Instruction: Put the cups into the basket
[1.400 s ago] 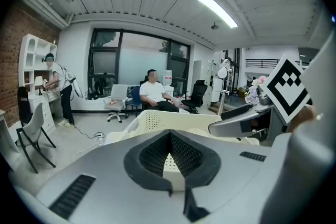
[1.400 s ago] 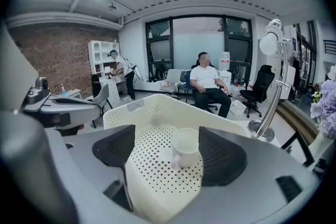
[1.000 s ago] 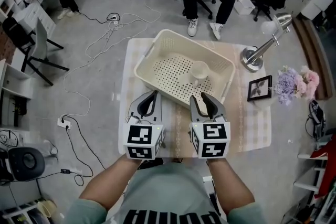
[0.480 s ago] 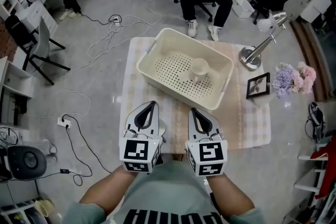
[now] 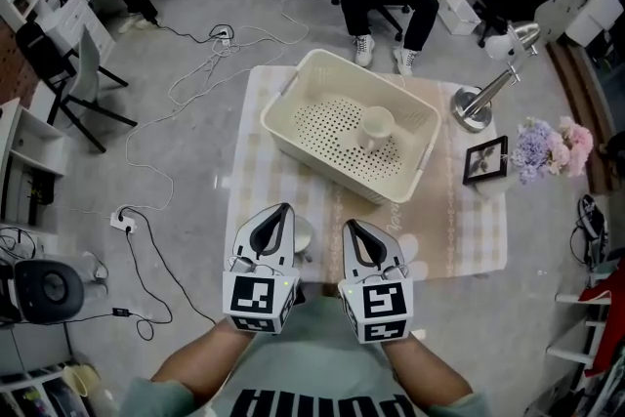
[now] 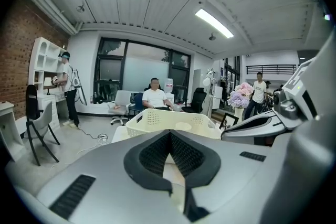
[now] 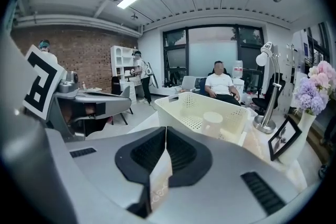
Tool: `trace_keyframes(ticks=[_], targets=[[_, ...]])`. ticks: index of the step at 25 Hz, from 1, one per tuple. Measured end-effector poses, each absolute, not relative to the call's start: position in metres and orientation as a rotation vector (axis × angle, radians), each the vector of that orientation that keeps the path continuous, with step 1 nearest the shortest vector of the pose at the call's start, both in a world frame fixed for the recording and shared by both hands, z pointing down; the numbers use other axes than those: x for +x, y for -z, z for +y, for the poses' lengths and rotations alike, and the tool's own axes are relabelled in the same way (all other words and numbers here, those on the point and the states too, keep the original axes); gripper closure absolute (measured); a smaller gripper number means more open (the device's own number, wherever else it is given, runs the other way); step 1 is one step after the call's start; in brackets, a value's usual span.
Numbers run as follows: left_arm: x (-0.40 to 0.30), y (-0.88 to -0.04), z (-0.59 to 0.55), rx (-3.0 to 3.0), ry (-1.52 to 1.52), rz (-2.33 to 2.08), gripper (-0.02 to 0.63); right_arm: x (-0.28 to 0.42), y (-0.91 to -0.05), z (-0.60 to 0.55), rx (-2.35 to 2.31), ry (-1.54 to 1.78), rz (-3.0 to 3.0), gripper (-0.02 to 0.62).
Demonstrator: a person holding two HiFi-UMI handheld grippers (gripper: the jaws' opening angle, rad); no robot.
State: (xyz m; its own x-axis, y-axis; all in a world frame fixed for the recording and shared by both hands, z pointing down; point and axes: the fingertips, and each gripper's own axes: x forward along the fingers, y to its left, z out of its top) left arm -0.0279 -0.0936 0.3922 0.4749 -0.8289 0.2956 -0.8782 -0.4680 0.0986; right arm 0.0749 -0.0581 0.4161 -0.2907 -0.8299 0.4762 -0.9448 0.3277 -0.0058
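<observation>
**Head view with both gripper views.** The landmark is the cream perforated plastic basket [image 5: 327,124], which stands on the far half of the small table under a beige checked cloth [image 5: 469,229].

One pale cream cylindrical cup [image 5: 376,125] stands upright on the basket floor, right of the basket's middle. Its long axis is vertical and its mouth faces up.

The left gripper [image 5: 282,210] and the right gripper [image 5: 350,227] hang side by side on the near side of the basket. Both are clear of its near wall and point toward it, tilted a little downward.

- **Jaws:** in each gripper view the two black ribbed pads meet at their tips. Only checked cloth shows through the slit below, so both pairs are pressed together on nothing.
- **Deciding relation:** the cup lies ahead of both jaws and beyond the basket's near wall, well apart from either. It sits slightly to the right of the right gripper's line, so the right hand is the nearer one.
- **Task progress:** the one cup that can be identified already rests in the basket. No cup outside it can be made out with certainty.
</observation>
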Motion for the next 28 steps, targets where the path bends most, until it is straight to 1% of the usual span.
trace_keyframes(ticks=[28], targets=[[-0.042, -0.393, -0.091, 2.497, -0.316, -1.517, 0.600, 0.066, -0.424, -0.055, 1.530, -0.415, -2.211, 0.575]])
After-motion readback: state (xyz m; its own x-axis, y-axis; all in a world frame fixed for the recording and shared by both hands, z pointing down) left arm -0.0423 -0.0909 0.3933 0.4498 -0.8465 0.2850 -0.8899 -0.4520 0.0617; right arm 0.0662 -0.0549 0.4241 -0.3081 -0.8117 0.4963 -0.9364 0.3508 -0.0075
